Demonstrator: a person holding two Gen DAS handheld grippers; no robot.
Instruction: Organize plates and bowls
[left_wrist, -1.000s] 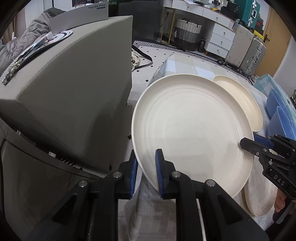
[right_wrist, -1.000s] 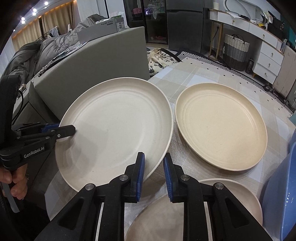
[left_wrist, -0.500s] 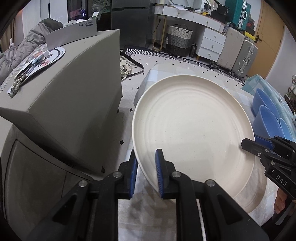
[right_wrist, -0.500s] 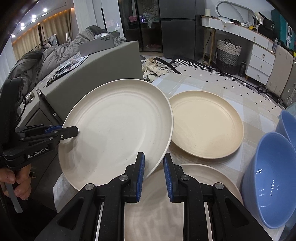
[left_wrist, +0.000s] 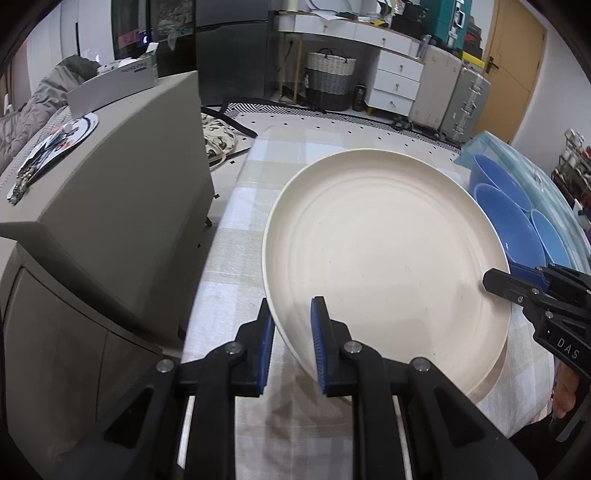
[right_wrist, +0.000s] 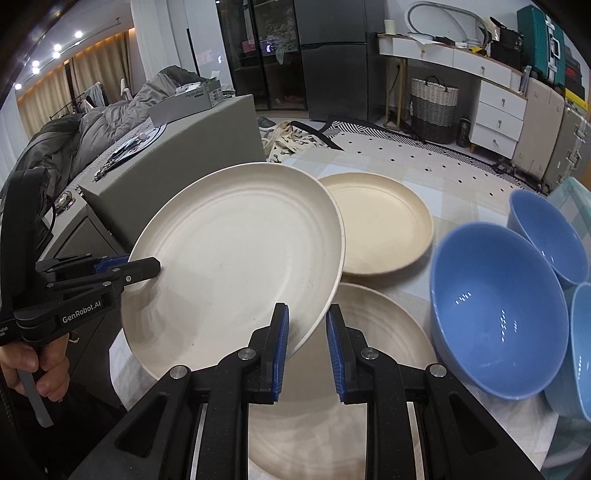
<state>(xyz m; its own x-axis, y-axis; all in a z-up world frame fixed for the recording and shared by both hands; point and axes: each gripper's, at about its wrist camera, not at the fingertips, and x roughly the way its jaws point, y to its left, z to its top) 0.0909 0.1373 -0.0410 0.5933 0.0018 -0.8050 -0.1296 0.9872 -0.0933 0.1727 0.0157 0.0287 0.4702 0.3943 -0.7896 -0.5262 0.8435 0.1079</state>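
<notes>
So I've got both claws clamped on the same big cream plate (right_wrist: 236, 254), one on each side of its rim. My left claw (left_wrist: 291, 339) pinches the near-left edge between its blue pads, and my right claw (right_wrist: 304, 343) bites the opposite edge, so the plate hangs tilted in the air above the checked surface (left_wrist: 229, 236). In the right wrist view the left claw (right_wrist: 142, 267) pokes in from the side with a hand (right_wrist: 33, 369) on its grip. Under the lifted plate a second cream plate (right_wrist: 369, 332) lies flat on the surface, and a tan plate (right_wrist: 384, 225) sits just beyond it. Off to the right are three blue bowls, the biggest bowl (right_wrist: 498, 314) closest to me, the others tucked behind and beside it. A grey sofa arm (left_wrist: 110, 192) stands left of the surface.
</notes>
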